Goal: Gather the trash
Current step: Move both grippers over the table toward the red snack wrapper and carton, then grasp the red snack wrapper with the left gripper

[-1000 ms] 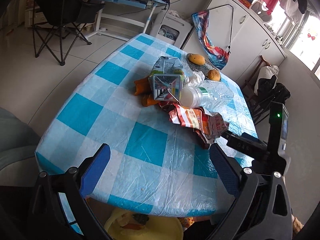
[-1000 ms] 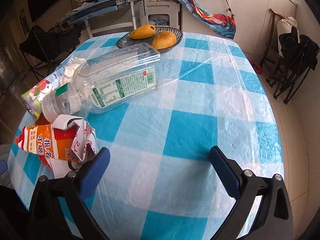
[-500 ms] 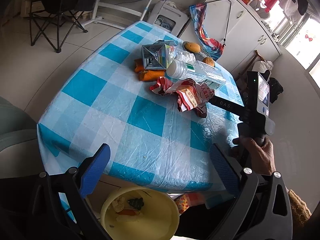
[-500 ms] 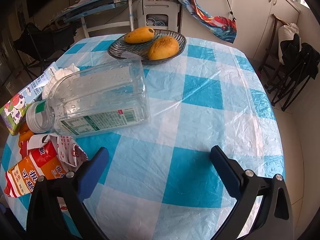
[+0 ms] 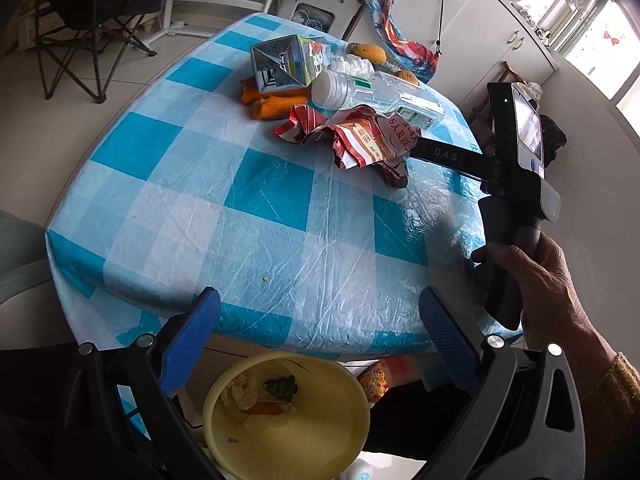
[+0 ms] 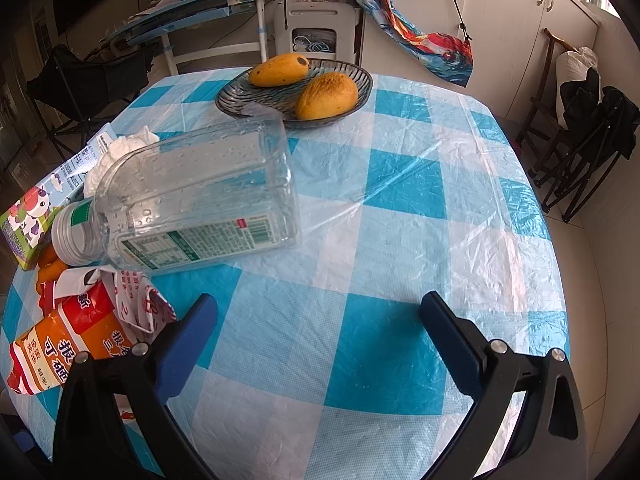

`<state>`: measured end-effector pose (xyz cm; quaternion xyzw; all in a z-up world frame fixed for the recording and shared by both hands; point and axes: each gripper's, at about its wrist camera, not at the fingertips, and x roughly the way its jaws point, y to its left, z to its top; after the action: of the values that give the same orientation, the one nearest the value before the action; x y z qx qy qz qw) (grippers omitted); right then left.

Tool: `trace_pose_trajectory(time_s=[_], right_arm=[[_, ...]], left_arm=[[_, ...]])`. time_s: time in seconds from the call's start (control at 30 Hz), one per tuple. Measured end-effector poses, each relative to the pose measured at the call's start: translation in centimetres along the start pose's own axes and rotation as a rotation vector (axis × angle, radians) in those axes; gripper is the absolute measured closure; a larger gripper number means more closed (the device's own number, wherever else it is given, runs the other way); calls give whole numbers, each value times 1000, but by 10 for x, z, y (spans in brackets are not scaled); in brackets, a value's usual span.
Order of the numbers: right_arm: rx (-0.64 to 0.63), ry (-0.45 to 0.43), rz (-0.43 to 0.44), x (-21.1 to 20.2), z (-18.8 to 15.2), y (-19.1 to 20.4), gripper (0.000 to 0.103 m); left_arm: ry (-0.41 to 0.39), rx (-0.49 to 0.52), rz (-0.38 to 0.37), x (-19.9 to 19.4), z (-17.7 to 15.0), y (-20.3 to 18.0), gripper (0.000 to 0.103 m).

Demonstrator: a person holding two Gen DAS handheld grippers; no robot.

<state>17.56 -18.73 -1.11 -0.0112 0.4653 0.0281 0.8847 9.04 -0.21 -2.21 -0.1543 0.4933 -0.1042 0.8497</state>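
Both grippers were spread wide and held nothing: the left gripper (image 5: 318, 332) hung off the near table edge above one yellow bin (image 5: 286, 412) with scraps inside, and the right gripper (image 6: 318, 338) hovered over the checked tablecloth (image 6: 384, 240), its handle in one hand (image 5: 540, 264).

The trash lay together mid-table: one crumpled snack wrapper (image 6: 68, 340) nearest, one clear plastic bottle (image 6: 200, 196) on its side touching it, orange peels (image 5: 272, 100), one milk carton (image 5: 286, 64), and one white tissue (image 6: 116, 152).

Farther off, one dark plate (image 6: 294, 94) held two mangoes (image 6: 326, 96). Beyond stood one folding chair (image 5: 92, 20), a desk (image 6: 208, 4) and white cabinets (image 6: 520, 20).
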Motion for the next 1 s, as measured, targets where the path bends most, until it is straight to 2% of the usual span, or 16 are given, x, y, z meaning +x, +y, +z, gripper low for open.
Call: trace_pose_trajectory(time_s=[0.2,0.4,0.6,0.9,1.0], right_arm=[[-8,2,8,-5,-6,5,6],[-11,12,10,-6,-8,10,6],[-132,72,90,-16,-20,9,6],[-159,110,110,-21,-23,8,6],[-155,130,161,-24,-24,7,6]], left_arm=[[-29,-53,6,-4,6,12,7],[-114,-126,7,-19,18,28,7],[-162,-186,13,-22,36,39,7],[-128,-91,56,1,67,16,7],[-117,-88,42,14,78,9,7]])
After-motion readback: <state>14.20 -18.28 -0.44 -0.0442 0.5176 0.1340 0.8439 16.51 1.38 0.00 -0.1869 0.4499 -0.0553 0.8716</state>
